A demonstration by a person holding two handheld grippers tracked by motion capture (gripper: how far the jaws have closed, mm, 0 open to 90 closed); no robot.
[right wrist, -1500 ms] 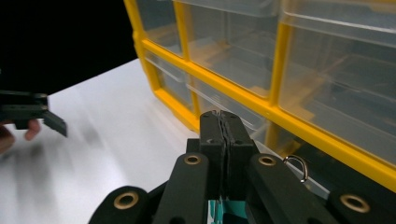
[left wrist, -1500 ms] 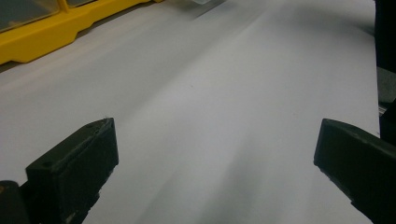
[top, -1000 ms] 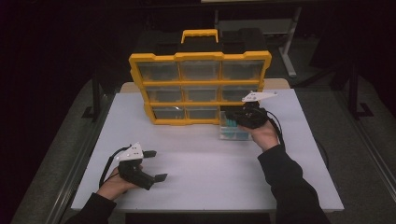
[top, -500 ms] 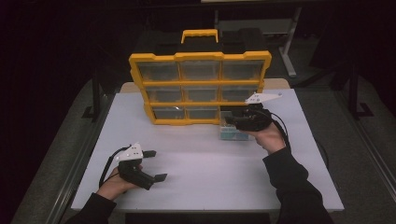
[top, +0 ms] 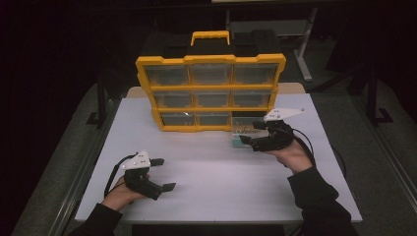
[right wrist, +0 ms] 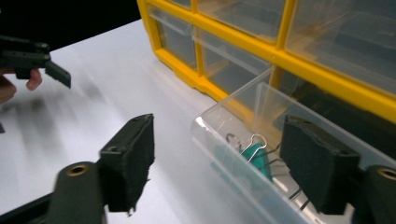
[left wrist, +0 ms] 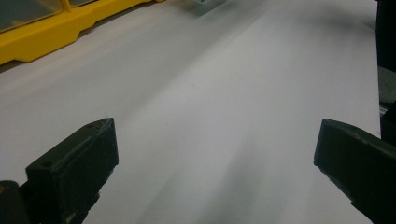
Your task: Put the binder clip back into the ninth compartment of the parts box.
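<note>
Lower left of high view: left gripper (top: pixel 163 174) low over white table (top: pixel 211 177), jaws wide apart, nothing between them. Centre right: right gripper (top: pixel 251 133) also spread open, empty – at the clear drawer (top: pixel 242 137) pulled out of yellow organizer (top: pixel 210 93), bottom-right slot. In right gripper view the drawer (right wrist: pixel 243 154) sits betw. the jaws, not clamped – teal binder clips (right wrist: pixel 254 154) inside. Organizer stands upper centre of frame, handle on top.

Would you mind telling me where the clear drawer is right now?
In the high view, the clear drawer sits on the table's right side, before the yellow organizer's bottom-right slot, at the right gripper.
</note>
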